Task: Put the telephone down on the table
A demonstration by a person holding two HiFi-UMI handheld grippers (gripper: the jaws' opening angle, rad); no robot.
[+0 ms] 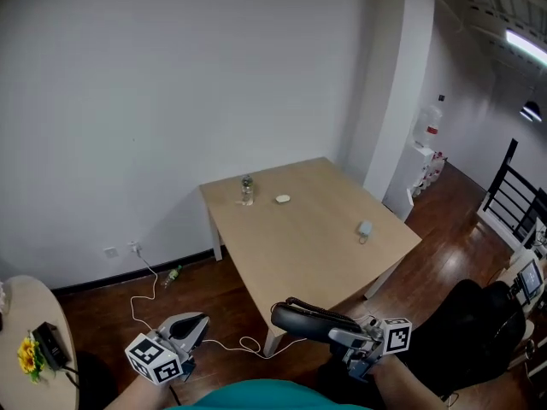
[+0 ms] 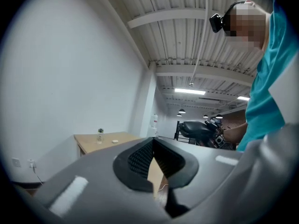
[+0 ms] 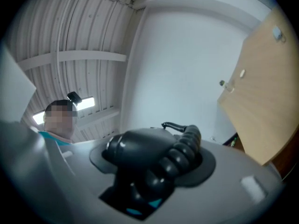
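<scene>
Telephone (image 3: 145, 155) clamped between right gripper (image 1: 346, 336) fingers; left gripper (image 1: 197, 323) fingers together, empty.

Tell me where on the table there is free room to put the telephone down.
The near half of the table is bare, from the small grey object at the right edge down to the near corner. The far end is more crowded: a bottle and a small white object stand close together. The right gripper holds the telephone.
</scene>
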